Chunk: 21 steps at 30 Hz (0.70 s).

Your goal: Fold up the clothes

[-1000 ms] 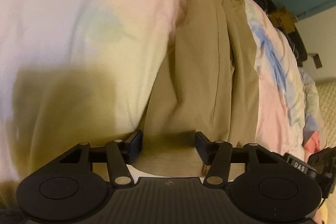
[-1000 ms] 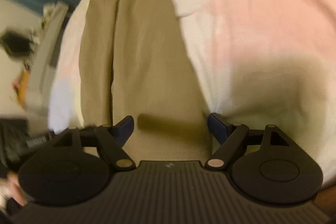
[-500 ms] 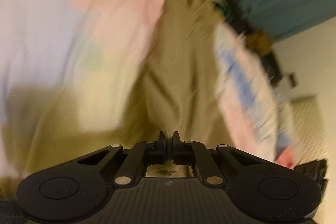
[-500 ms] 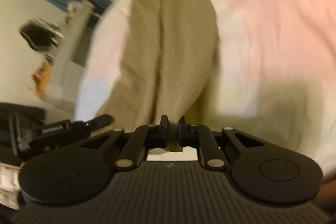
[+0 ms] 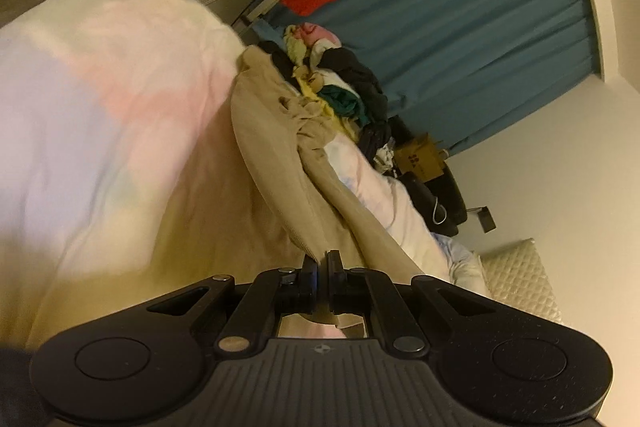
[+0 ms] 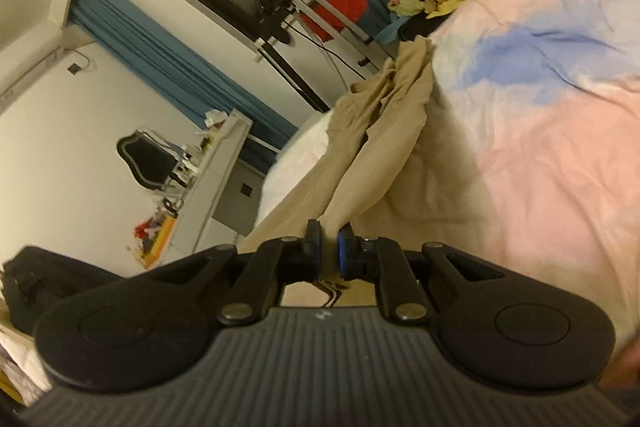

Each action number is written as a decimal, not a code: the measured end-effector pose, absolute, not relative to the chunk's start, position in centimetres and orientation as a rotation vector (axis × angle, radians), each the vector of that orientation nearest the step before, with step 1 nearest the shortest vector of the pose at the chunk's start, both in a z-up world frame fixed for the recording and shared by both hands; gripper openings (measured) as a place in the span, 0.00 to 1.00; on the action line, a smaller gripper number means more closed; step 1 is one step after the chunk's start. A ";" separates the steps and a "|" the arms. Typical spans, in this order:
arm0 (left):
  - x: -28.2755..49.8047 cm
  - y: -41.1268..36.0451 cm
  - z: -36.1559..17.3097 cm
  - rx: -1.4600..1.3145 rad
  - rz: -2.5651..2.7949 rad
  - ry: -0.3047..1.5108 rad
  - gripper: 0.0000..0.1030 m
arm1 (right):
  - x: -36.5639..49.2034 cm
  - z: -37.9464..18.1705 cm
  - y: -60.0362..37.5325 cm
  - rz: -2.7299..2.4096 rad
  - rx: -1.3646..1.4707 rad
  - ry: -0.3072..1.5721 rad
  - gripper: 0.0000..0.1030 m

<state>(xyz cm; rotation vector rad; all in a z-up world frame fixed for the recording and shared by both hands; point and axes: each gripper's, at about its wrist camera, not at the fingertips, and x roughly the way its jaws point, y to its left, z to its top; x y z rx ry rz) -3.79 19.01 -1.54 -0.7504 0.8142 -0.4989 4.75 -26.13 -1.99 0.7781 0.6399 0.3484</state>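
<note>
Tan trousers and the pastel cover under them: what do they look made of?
Trousers: matte woven cloth, probably cotton twill; they hang in soft folds with a stitched seam. Cover: soft matte fabric, pastel-dyed and finely creased; fibre can't be told.

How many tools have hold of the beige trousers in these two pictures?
2. The left tool is shut on the near end of the beige trousers; the right tool is shut on the same end of them. Neither camera shows the other tool.

free: pastel bedspread (image 5: 100, 115) | blocked: clothes pile (image 5: 332, 83) far end, probably desk (image 6: 212, 183) alongside
</note>
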 end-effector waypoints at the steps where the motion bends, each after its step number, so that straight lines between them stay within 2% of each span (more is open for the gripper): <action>1: -4.6 18.8 -2.5 -0.762 -0.491 0.821 0.04 | 3.8 -2.5 -26.0 0.345 0.775 0.646 0.11; 5: -7.3 18.4 -5.4 -0.793 -0.476 0.858 0.04 | 0.6 -4.9 -26.0 0.335 0.792 0.679 0.11; 9: -6.8 18.9 -6.2 -0.811 -0.476 0.872 0.04 | 1.1 -5.9 -26.5 0.319 0.851 0.691 0.11; 15: 2.5 17.0 -3.6 -0.721 -0.408 0.817 0.04 | 9.7 -4.3 -26.8 0.285 0.839 0.656 0.11; 21: 15.9 13.9 -1.9 -0.594 -0.303 0.698 0.04 | 23.6 -2.7 -24.5 0.194 0.632 0.594 0.11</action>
